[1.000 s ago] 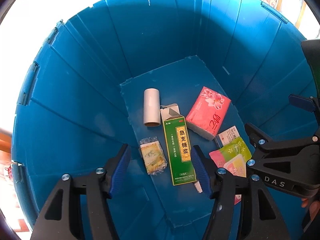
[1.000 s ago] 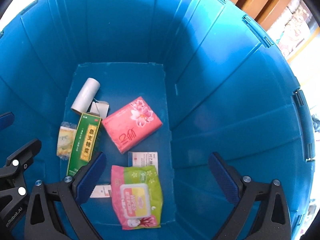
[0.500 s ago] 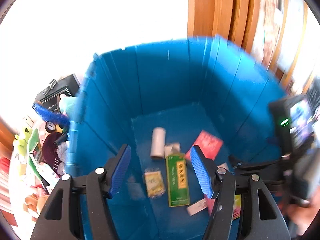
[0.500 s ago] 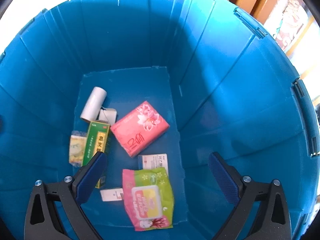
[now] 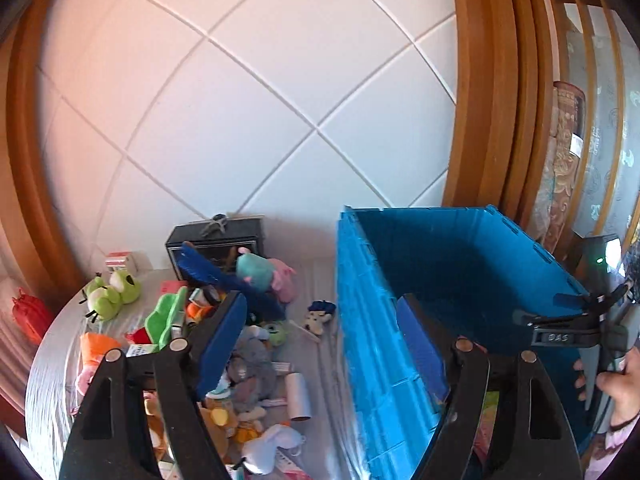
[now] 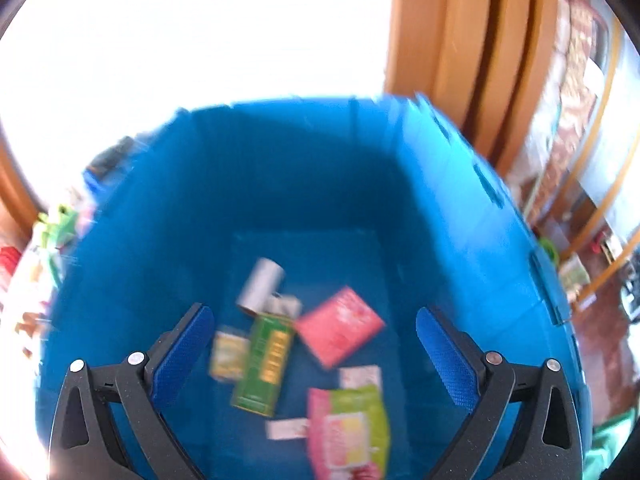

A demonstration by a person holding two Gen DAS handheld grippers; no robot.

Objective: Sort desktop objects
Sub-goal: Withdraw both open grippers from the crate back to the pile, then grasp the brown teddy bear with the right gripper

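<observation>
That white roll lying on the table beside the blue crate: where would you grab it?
Across its round body, from above. The white roll lies on its side, so its curved flanks face sideways for the open left tool; plush toys crowd one side.

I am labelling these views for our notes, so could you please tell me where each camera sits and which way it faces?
Left wrist: on the left gripper, jaws open and empty, facing the blue crate rim and toy pile; a hand holding the right gripper shows.
Right wrist: on the right gripper, open, looking down into the crate at the green box.
Shared: the crate.
</observation>
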